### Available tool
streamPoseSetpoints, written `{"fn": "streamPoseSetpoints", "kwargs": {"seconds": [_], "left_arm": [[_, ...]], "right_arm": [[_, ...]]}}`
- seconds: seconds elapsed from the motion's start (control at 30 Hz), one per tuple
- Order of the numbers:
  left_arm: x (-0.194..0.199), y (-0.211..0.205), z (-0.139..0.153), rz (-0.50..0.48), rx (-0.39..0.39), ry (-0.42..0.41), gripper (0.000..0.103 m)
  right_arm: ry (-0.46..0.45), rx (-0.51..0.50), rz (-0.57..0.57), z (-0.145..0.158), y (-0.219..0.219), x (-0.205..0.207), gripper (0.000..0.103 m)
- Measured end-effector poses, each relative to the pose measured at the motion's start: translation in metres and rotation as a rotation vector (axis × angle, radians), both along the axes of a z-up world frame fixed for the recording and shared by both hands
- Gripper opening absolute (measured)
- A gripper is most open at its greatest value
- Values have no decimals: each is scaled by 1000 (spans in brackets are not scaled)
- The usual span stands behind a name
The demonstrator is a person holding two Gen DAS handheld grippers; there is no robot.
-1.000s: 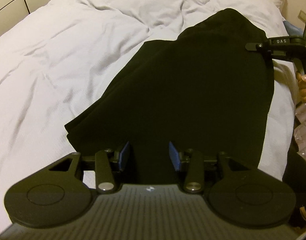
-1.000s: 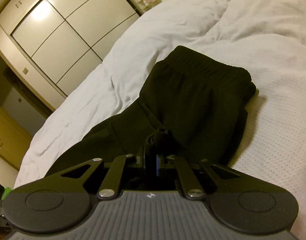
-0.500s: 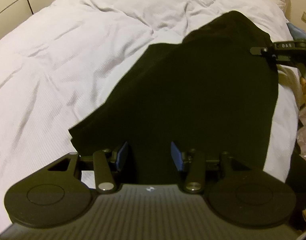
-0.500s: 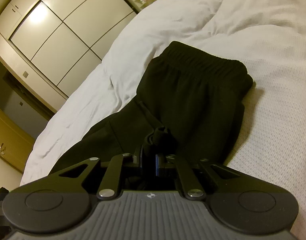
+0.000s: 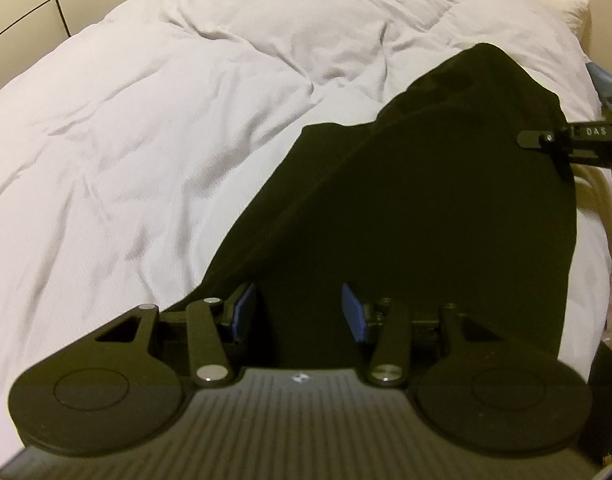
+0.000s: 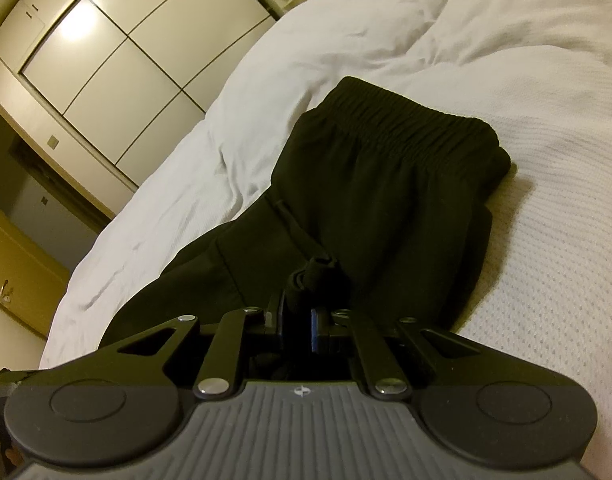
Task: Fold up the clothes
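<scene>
Dim warm light, glare on wardrobe doors (image 6: 81, 36), fisheye-bent edges.

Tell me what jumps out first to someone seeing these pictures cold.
The black trousers stand out, dark against the rumpled white duvet, elastic waistband at the far end in the right wrist view. The right gripper is shut on a bunch of their fabric, while the left gripper hangs open over the cloth nearer the other end.
</scene>
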State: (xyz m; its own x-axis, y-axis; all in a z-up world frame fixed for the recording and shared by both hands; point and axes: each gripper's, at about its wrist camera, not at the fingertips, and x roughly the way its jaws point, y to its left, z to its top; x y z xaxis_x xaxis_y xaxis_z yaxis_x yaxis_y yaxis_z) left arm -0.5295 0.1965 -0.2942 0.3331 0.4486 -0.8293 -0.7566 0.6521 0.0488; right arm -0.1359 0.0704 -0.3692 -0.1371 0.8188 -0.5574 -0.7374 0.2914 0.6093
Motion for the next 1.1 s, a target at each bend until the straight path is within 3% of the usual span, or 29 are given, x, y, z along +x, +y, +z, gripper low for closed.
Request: {"fn": "streamPoseSetpoints", "kwargs": {"seconds": [0.4,0.57,0.7,0.8,0.87,0.97,1.1], "left_arm": [[13,12,-1,51,25,11,49],[16,14,3,53,33,21,49],[22,21,10,49,47,23,49],[27,25,13,52,57,24,49],[31,28,13,56,60,22,49],[36,30,7,55,47,21,49],[38,33,1,54,39,29,50]], "right_arm": [[-12,-5,6,2,-1,-2,7],[-222,91,46,40,-4,-20,5],[-311,191,56,76,-6,-17,4],[-351,206,7,87,-8,-1,4],[-324,158,-38,78,-11,16,5],[-214,40,-65,39,-9,35,6],[-127,54,-98,19,-16,44,5]]}}
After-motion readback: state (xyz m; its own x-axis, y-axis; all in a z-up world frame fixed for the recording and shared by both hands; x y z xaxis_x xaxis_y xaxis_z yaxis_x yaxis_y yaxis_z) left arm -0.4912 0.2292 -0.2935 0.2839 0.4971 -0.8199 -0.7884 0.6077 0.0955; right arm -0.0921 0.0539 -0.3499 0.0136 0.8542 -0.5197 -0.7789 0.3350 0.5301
